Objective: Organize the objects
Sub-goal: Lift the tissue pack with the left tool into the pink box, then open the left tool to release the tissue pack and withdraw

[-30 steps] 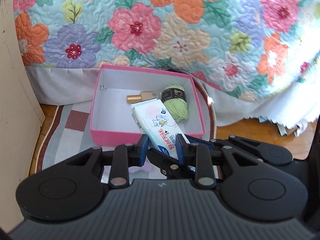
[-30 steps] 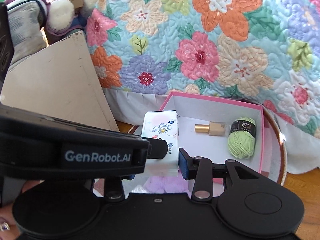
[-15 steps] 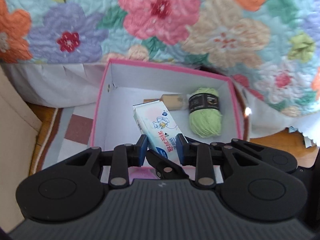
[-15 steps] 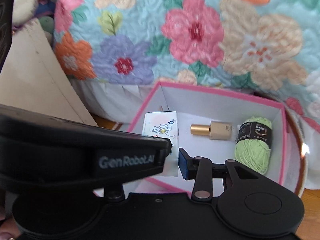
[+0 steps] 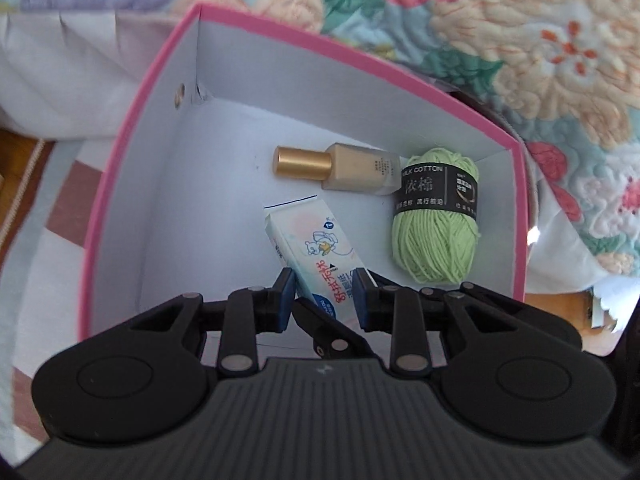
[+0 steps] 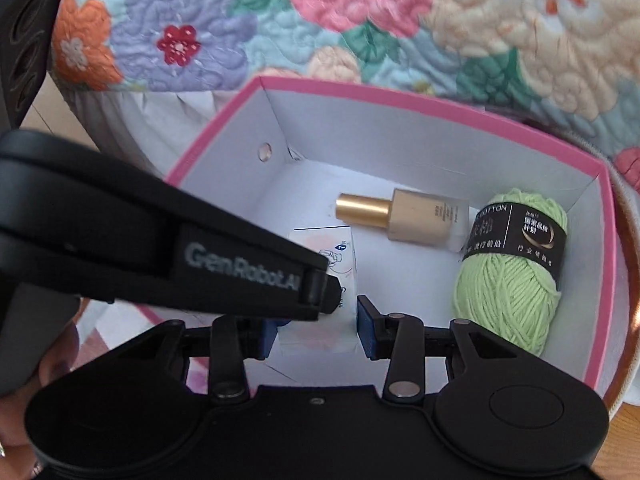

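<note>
While you look through the left wrist view, your left gripper (image 5: 322, 294) is clenched on the near end of the white tissue pack (image 5: 310, 246), which slants out ahead of the blue pads over the floor of the pink box (image 5: 132, 140), beside the bottle (image 5: 340, 168) and green yarn (image 5: 434, 216). From the right wrist view, your right gripper (image 6: 316, 332) pinches the same pack (image 6: 340, 276) between its pads, with the left gripper (image 6: 324, 292) crossing over it.

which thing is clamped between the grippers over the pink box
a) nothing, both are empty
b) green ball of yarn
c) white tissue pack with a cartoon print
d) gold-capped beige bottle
c: the white tissue pack with a cartoon print sits between the blue pads of the left gripper and the right gripper, while the green ball of yarn and the gold-capped beige bottle lie loose on the floor of the pink cardboard box.
</note>
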`<state>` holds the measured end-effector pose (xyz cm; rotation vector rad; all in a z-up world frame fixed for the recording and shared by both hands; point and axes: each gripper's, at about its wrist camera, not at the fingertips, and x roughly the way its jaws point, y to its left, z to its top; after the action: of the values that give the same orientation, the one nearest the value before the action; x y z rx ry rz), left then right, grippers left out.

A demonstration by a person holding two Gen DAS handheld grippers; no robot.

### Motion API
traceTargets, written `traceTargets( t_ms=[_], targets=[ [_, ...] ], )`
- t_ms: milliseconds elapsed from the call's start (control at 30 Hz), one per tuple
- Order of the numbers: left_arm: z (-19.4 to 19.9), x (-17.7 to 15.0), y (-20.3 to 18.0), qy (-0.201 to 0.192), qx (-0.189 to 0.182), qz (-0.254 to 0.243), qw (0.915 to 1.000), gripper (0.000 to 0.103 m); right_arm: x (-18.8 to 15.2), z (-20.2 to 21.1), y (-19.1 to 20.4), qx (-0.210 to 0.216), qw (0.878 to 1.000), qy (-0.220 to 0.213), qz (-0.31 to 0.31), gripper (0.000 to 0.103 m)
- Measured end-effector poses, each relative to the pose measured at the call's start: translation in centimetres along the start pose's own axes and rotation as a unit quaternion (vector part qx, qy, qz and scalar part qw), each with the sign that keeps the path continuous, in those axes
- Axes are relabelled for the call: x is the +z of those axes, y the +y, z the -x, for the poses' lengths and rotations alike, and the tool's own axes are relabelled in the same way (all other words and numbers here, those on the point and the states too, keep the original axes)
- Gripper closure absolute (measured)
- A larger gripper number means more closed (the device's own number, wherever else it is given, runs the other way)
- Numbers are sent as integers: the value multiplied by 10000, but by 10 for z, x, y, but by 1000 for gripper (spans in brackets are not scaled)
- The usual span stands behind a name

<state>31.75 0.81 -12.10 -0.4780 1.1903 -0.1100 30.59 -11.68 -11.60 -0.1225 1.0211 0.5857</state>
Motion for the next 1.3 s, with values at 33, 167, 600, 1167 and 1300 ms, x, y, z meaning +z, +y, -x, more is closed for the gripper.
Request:
traceTargets(
  t_ms=[33, 167, 600, 1167, 1300],
  targets=[
    [-5, 1, 2, 60, -62, 78, 9999, 75, -1, -3, -3, 2, 10000, 65, -17, 58],
    [-20, -1, 7, 214, -379, 294, 9986, 75, -7, -7, -8, -240, 9993, 201, -185, 58],
    [-8, -9, -7, -121, -464, 79, 9988, 75, -15, -13, -19, -940, 9925, 27, -786, 52],
    [107, -53, -35, -266, 369, -1239, 9912, 58, -49, 131, 18, -367, 9937, -928, -501, 42],
    [130, -66, -36, -224, 529, -1358, 9891, 52, -55, 159, 32, -389, 9943, -962, -256, 42]
  ],
)
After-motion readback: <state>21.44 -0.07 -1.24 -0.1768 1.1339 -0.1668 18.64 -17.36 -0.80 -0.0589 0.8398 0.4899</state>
